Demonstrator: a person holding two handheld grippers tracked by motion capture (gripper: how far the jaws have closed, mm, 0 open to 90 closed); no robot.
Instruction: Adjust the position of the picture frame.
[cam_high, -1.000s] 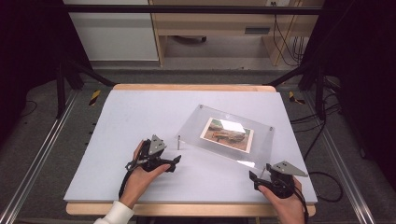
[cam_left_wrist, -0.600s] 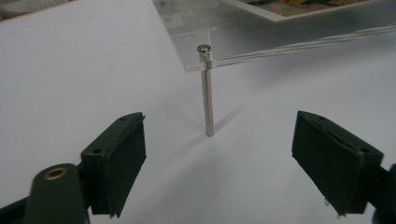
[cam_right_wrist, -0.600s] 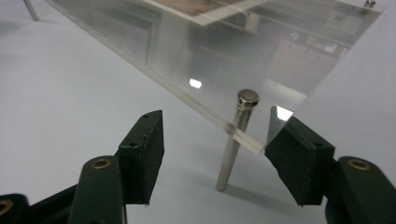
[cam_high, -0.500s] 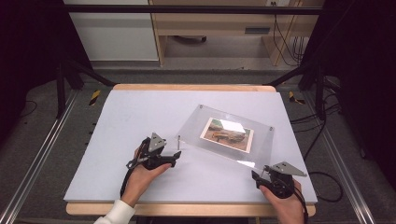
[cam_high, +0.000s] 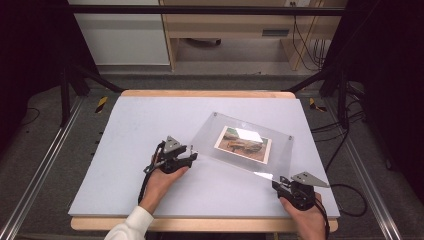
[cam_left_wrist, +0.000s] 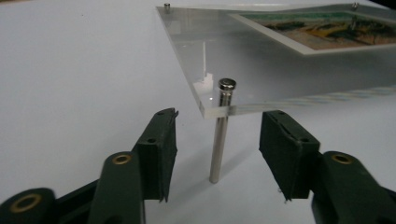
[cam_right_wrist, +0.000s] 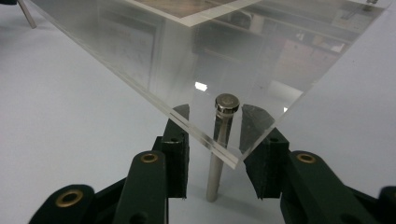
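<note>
Clear acrylic frame (cam_high: 240, 145), landscape photo (cam_high: 243, 143) inside, metal corner posts (cam_left_wrist: 221, 128)

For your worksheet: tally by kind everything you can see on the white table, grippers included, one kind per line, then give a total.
Clear acrylic panel: 1
Photo print under the panel: 1
Metal standoff posts at the panel's corners: 4, namely near left, near right, far left, far right
Handheld grippers: 2, left gripper and right gripper, both open around a post
Total: 8

Lab recording bay, dark framed rig (cam_high: 70, 85), white worktable (cam_high: 150, 115), loose cables (cam_high: 305, 35) behind
</note>
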